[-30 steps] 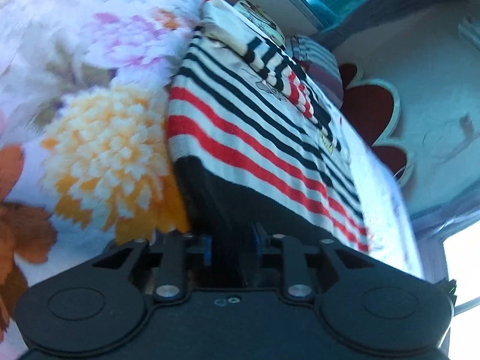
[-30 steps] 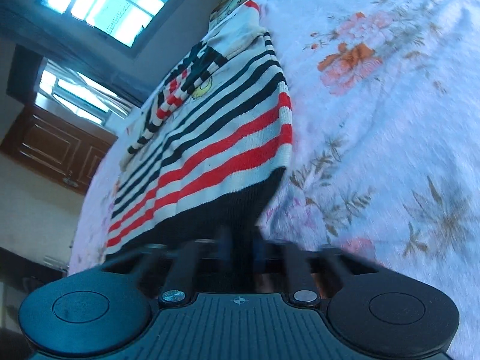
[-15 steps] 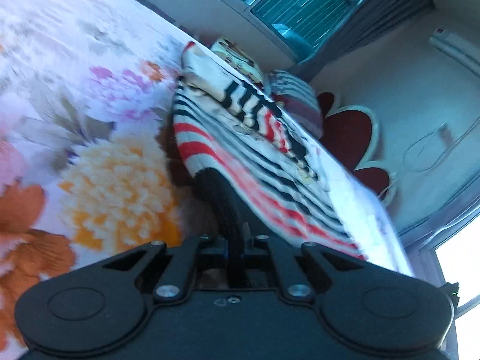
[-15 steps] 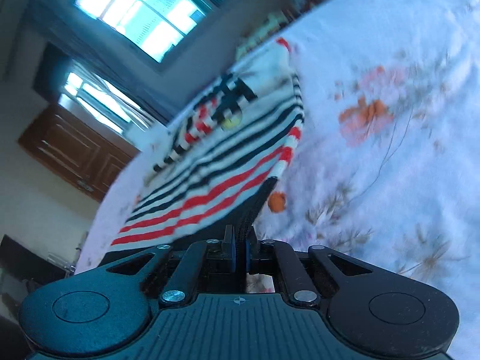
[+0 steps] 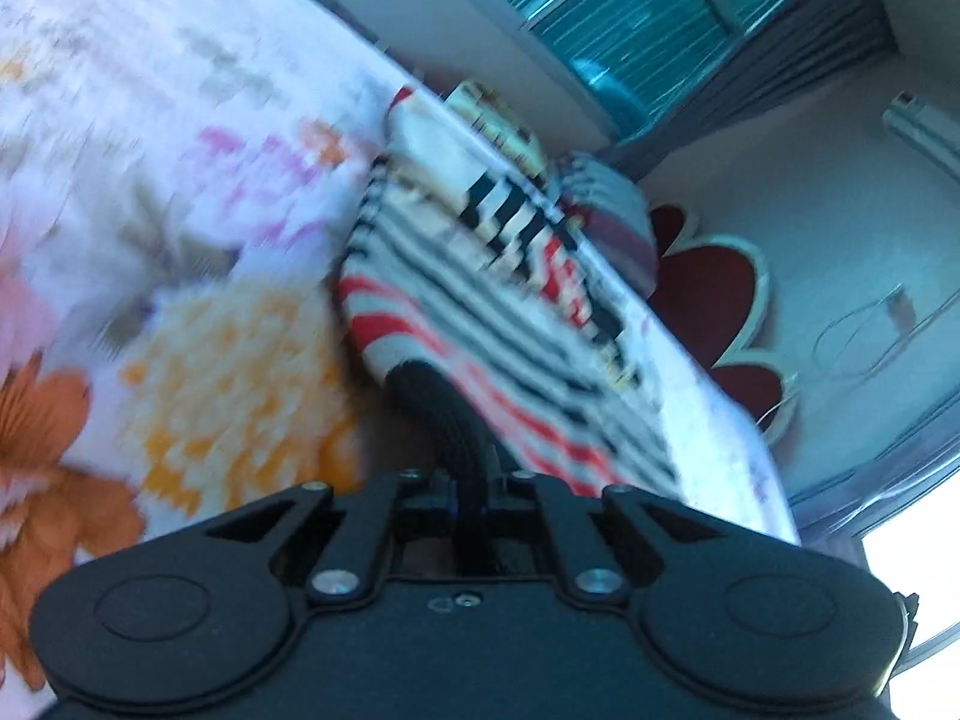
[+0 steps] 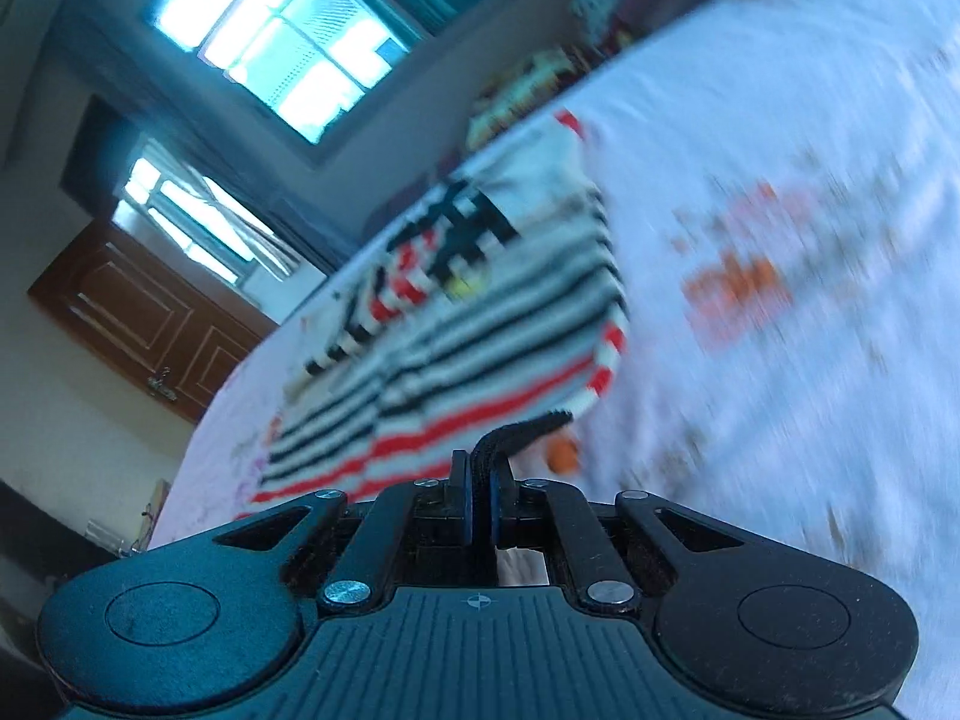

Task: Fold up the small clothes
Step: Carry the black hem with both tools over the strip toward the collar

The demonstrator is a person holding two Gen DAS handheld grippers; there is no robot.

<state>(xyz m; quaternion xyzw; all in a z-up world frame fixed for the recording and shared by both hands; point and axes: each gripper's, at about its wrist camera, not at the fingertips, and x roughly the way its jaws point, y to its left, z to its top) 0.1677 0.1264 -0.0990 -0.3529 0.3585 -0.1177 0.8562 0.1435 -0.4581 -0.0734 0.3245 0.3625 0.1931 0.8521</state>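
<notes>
Sweater (image 5: 480, 324) with stripes lies on the flowery bedspread (image 5: 180, 192); left gripper (image 5: 471, 489) and right gripper (image 6: 480, 480) each pinch its black hem, corners lifted a bit

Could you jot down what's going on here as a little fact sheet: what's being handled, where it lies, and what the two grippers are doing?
item: striped sweater, red, black and white
part held: black hem
surface: floral bedsheet
left gripper: shut on the hem
right gripper: shut on the hem
sweater state: near end raised off the sheet, far end lying on it
background: window, wooden door
</notes>
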